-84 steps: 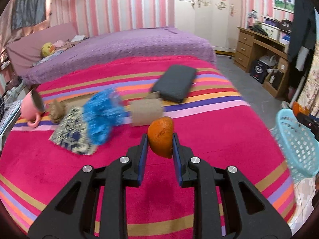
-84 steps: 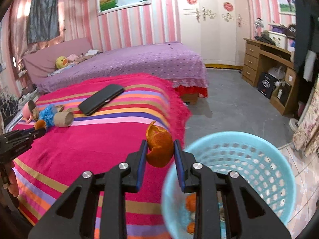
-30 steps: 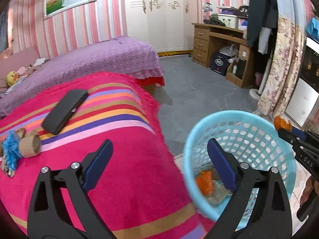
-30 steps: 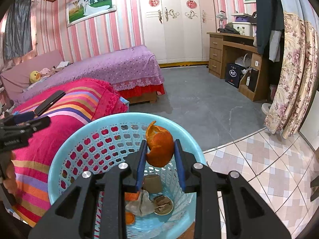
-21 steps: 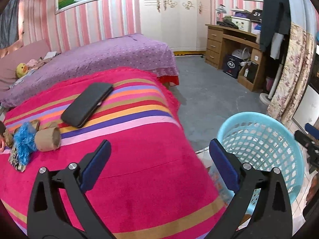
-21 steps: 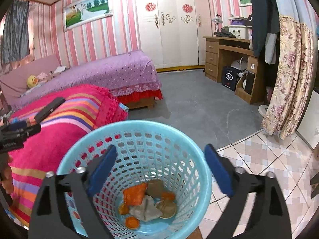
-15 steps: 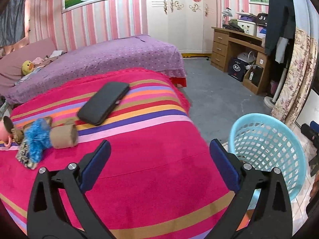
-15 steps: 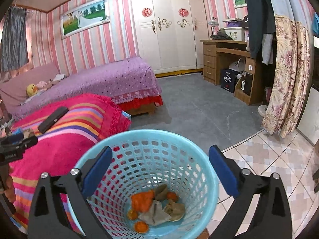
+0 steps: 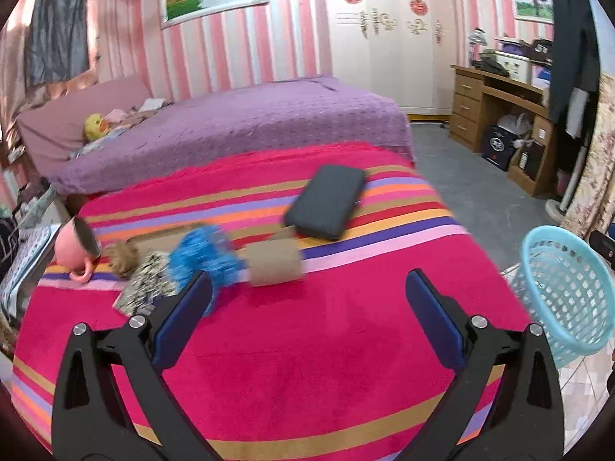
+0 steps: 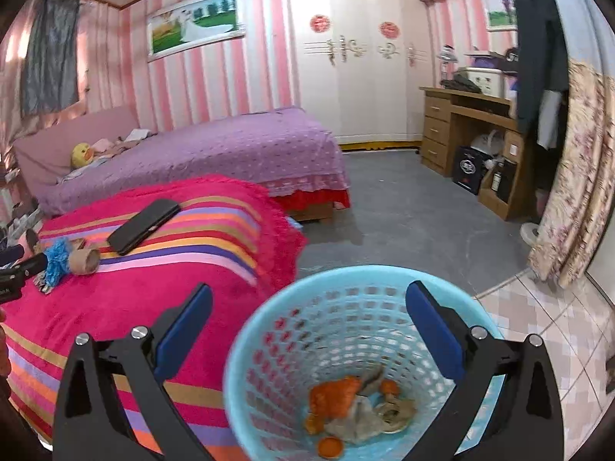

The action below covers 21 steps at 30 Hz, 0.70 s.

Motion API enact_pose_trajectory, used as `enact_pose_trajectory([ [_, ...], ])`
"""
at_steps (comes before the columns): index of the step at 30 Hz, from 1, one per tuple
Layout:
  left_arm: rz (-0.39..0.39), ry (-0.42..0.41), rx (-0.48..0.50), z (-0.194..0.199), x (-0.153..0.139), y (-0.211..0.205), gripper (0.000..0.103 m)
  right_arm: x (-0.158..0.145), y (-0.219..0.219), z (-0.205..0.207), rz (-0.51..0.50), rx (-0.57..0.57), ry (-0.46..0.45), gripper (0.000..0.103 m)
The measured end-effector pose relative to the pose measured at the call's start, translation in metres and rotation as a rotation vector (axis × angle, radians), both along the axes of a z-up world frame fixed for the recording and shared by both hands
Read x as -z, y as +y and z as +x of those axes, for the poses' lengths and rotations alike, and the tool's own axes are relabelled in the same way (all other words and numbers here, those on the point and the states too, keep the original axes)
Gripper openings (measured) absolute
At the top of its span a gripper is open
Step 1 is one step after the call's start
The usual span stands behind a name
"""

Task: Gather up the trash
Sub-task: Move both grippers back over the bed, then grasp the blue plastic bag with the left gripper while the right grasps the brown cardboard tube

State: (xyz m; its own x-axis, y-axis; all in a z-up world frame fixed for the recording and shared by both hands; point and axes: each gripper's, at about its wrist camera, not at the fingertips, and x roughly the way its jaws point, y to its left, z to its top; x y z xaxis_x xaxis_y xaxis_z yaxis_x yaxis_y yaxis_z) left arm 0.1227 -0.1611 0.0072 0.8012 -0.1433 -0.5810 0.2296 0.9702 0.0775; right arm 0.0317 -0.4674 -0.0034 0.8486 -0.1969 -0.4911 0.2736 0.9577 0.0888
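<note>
My left gripper [image 9: 307,307] is open and empty above the striped pink bed cover [image 9: 307,365], facing a cardboard tube [image 9: 273,262], a blue fluffy thing [image 9: 205,255] and a patterned wrapper [image 9: 148,286]. The light blue basket [image 9: 565,292] stands off the bed's right edge. My right gripper [image 10: 307,319] is open and empty above that basket [image 10: 269,345], which holds orange peels [image 10: 336,395] and crumpled paper scraps [image 10: 380,413]. The tube [image 10: 84,260] and blue thing [image 10: 57,255] show far left on the bed.
A black phone [image 9: 326,201] lies behind the tube. A pink cup [image 9: 75,247] and a brown lump [image 9: 123,257] lie at the bed's left. A purple bed [image 10: 192,153], a wooden desk [image 10: 472,142] and a floral curtain [image 10: 576,176] stand around the grey floor.
Both grippers dropped their orange peels into the basket and opened. My left gripper swung back left over the bed toward the tube. My right gripper stays over the basket, slightly withdrawn.
</note>
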Motion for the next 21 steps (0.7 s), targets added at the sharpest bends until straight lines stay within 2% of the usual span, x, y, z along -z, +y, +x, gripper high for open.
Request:
enact_pose_trajectory([
  [6,0.001,0.015,-0.082,0.025,0.012,0.054,0.097,0.002,0.044,0.025,-0.031,-0.067,0.018,0.098],
  [9,-0.004,0.05,-0.115,0.043,0.022,0.077,0.097,0.002,0.063,0.039,-0.05,-0.091,0.038,0.098],
  [15,0.011,0.102,-0.144,0.066,0.037,0.102,0.097,0.007,0.092,0.062,-0.044,-0.126,0.06,0.098],
  [21,-0.07,0.175,-0.136,0.095,0.048,0.112,0.097,0.012,0.116,0.08,-0.052,-0.146,0.094,0.098],
])
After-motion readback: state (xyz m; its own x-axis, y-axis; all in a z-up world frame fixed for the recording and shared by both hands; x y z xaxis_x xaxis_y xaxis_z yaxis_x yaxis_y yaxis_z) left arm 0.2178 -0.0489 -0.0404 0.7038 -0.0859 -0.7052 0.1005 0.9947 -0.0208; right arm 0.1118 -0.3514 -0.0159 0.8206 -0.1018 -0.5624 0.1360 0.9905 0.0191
